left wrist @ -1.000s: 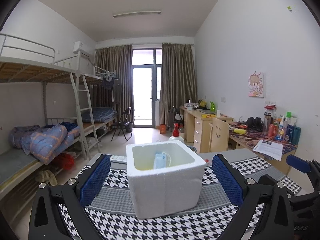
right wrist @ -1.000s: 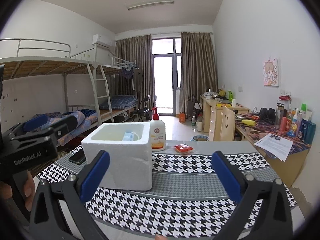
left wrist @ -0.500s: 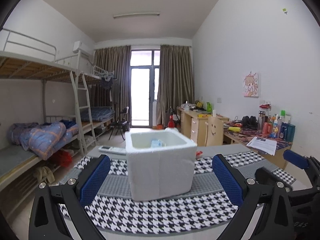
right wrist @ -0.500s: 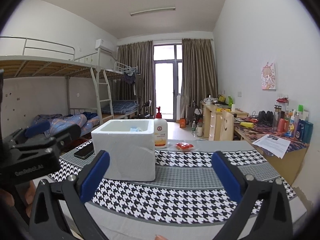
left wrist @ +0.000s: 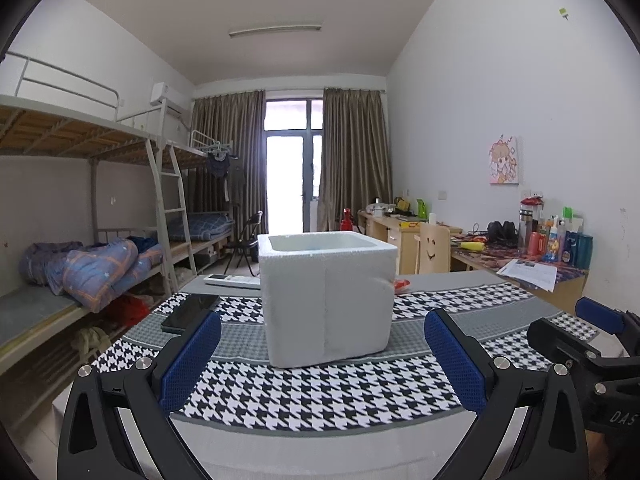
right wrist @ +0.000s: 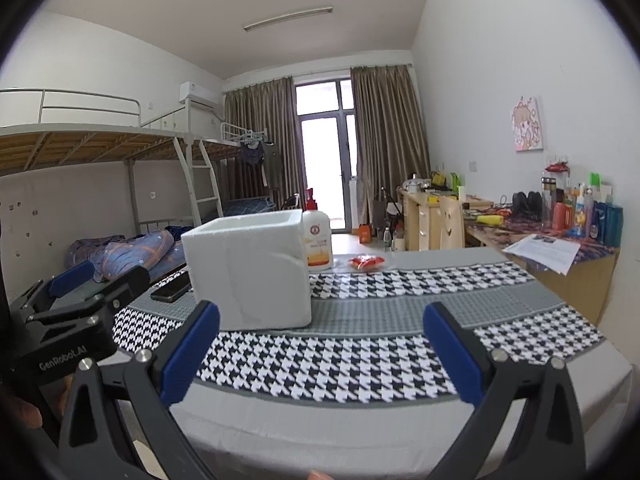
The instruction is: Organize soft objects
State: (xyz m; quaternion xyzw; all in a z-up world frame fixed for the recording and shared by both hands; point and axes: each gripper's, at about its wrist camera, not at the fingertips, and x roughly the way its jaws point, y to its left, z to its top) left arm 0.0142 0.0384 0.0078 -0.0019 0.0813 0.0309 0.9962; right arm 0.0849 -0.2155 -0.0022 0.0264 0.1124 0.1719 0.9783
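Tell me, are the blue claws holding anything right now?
No. The left gripper and right gripper are both open and empty, short of the white foam box.

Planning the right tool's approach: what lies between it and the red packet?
Only bare houndstooth cloth lies between the right tool and the red packet, per the right wrist view.

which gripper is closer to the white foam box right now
Left. The left gripper faces the foam box head-on, just short of it. The right gripper sits off to the box's right, aimed past it.
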